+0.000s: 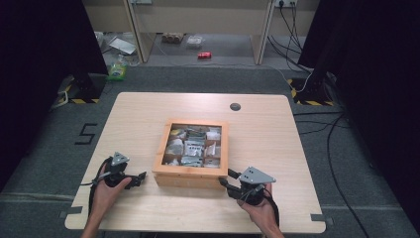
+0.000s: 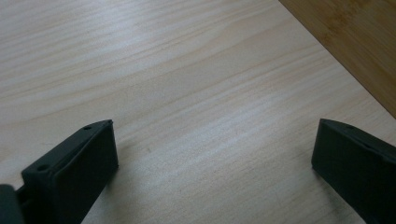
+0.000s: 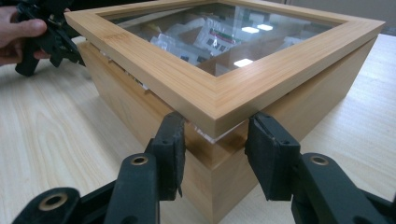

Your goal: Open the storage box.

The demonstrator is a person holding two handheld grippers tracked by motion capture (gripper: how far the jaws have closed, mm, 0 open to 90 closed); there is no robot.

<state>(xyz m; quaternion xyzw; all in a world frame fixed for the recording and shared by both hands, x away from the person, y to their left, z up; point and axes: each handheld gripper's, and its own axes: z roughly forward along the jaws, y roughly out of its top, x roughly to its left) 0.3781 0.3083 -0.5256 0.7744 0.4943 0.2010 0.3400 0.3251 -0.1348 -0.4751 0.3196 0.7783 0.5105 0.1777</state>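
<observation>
1. Right gripper (image 3: 212,144): fingers (image 3: 170,149) straddle the near corner of the box (image 3: 140,70), pads just beside its walls; contact unclear.
2. Left gripper (image 2: 212,154): fingers wide apart, holding nothing, above bare bench (image 2: 187,70).
3. Box: mid-bench, glass lid down; packet print unreadable.
</observation>
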